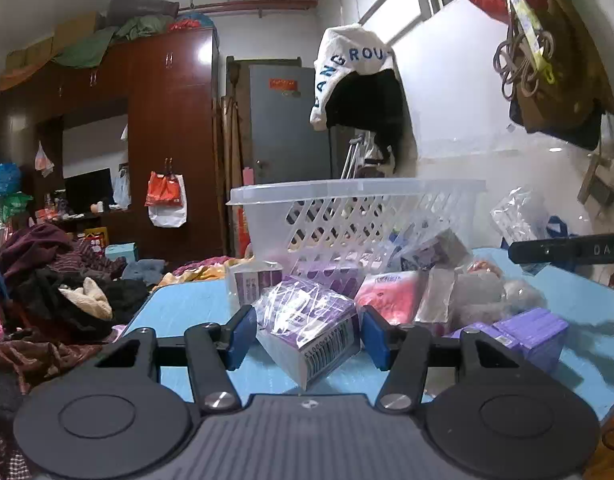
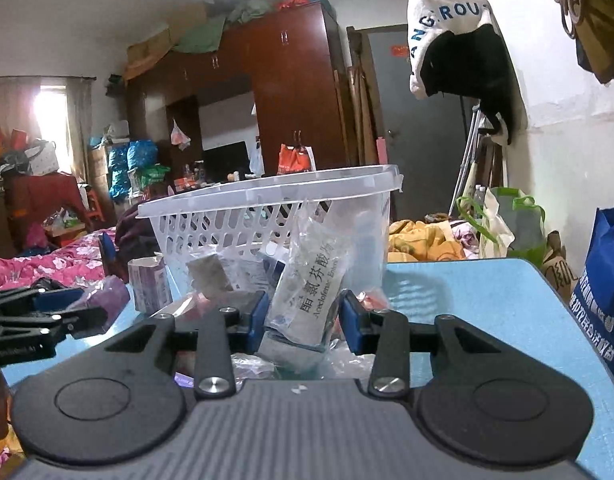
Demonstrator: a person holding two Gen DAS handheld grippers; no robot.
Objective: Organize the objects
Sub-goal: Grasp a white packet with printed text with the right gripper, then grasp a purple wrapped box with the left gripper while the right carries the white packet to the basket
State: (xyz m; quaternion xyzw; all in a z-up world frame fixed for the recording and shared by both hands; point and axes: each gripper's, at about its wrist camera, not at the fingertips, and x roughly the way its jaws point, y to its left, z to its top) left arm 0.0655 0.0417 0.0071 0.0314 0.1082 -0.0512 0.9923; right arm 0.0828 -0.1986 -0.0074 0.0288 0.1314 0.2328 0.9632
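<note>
A purple box (image 1: 307, 328) wrapped in clear plastic sits tilted on the blue table (image 1: 187, 304), barcode end towards me. My left gripper (image 1: 309, 334) is shut on it, a blue pad against each side. In the right wrist view, my right gripper (image 2: 305, 320) is shut on a white medicine box in a clear bag (image 2: 307, 296), just in front of the clear plastic basket (image 2: 267, 192). The basket (image 1: 355, 192) holds several bagged boxes. More purple boxes (image 1: 535, 332) and a pink packet (image 1: 391, 294) lie around it on the table.
A small purple-and-white carton (image 2: 149, 284) stands left of the basket. Piled clothes (image 1: 55, 280) lie on the bed beyond the table's left edge. A blue bag (image 2: 603, 300) stands off the right edge. A white bag (image 1: 355, 76) hangs on the wall above.
</note>
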